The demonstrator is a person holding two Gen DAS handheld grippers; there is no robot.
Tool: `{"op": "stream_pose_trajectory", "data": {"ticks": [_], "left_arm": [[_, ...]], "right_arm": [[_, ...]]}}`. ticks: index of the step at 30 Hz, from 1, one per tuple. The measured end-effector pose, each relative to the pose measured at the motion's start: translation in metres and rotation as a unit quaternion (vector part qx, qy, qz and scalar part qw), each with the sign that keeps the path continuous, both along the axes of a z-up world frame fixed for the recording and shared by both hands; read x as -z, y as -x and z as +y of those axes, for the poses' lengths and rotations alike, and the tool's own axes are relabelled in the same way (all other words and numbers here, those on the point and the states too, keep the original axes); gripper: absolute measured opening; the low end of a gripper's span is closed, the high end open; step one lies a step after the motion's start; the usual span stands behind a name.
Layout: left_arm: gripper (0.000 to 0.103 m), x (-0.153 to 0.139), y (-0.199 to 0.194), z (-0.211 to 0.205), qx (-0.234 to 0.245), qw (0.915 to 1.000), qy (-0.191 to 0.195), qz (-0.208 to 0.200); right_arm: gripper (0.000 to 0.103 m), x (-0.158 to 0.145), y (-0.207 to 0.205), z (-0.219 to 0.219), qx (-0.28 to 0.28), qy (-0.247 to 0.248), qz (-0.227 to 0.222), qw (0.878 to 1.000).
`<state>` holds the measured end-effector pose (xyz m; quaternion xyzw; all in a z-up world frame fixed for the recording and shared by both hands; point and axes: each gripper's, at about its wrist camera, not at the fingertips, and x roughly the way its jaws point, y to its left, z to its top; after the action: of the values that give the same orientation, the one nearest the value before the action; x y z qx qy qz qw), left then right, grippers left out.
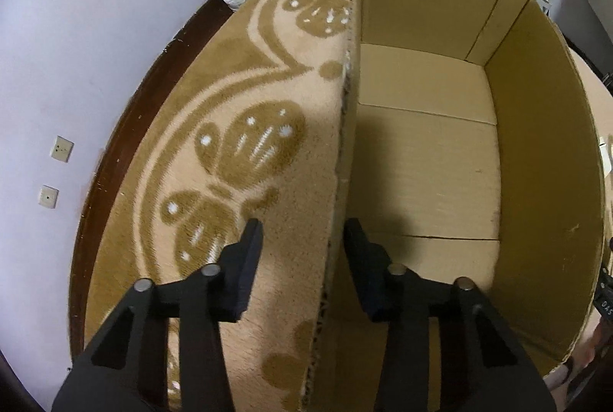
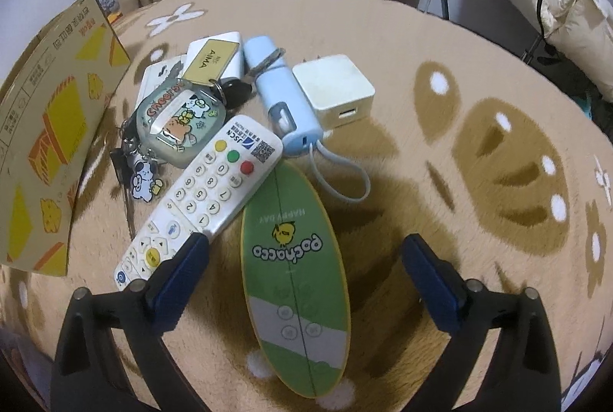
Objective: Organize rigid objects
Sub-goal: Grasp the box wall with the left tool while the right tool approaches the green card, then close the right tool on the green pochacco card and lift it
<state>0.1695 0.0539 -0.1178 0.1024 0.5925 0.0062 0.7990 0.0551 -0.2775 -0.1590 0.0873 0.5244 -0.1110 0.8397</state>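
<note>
Glossy oval card [image 2: 295, 270], fuzzy blanket [image 2: 440, 182], corrugated box [image 1: 433, 159]

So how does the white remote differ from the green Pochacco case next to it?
The white remote is a flat bar covered in buttons, lying slanted; the green Pochacco case is an oval without raised keys, lying nearly straight ahead. The remote's far end overlaps the case's tip. Both lie flat on the blanket between the open right tongs.

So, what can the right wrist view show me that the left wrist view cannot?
Only the right wrist view shows the pile of items: white remote, green oval case, blue power bank, white charger, keychains. Only the left wrist view shows the empty inside of the cardboard box. Both show the patterned blanket and the box, with the left gripper and right gripper open.
</note>
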Motion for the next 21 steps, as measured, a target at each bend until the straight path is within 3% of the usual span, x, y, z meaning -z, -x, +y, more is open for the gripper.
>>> {"op": "stream_pose_trajectory", "data": {"ticks": [4, 7, 14, 19, 21], "left_arm": [[0.021, 0.001, 0.002, -0.002, 0.007, 0.9997, 0.019, 0.012], [0.016, 0.001, 0.004, -0.006, 0.012, 0.9997, 0.02, 0.011], [0.014, -0.001, 0.006, -0.009, 0.014, 0.9997, 0.019, 0.006], [0.013, -0.001, 0.007, -0.01, 0.016, 0.9998, 0.013, 0.004], [0.013, 0.0, 0.007, -0.01, 0.015, 0.9998, 0.014, 0.004]], "right_arm": [[0.098, 0.009, 0.0, -0.005, 0.014, -0.014, 0.021, 1.0], [0.095, 0.014, 0.0, -0.005, 0.016, -0.017, 0.032, 0.999], [0.086, 0.017, -0.006, 0.003, 0.006, -0.007, 0.035, 0.999], [0.085, 0.017, -0.005, 0.007, 0.004, -0.003, 0.036, 0.999], [0.079, 0.017, -0.002, 0.009, 0.002, -0.001, 0.036, 0.999]]}}
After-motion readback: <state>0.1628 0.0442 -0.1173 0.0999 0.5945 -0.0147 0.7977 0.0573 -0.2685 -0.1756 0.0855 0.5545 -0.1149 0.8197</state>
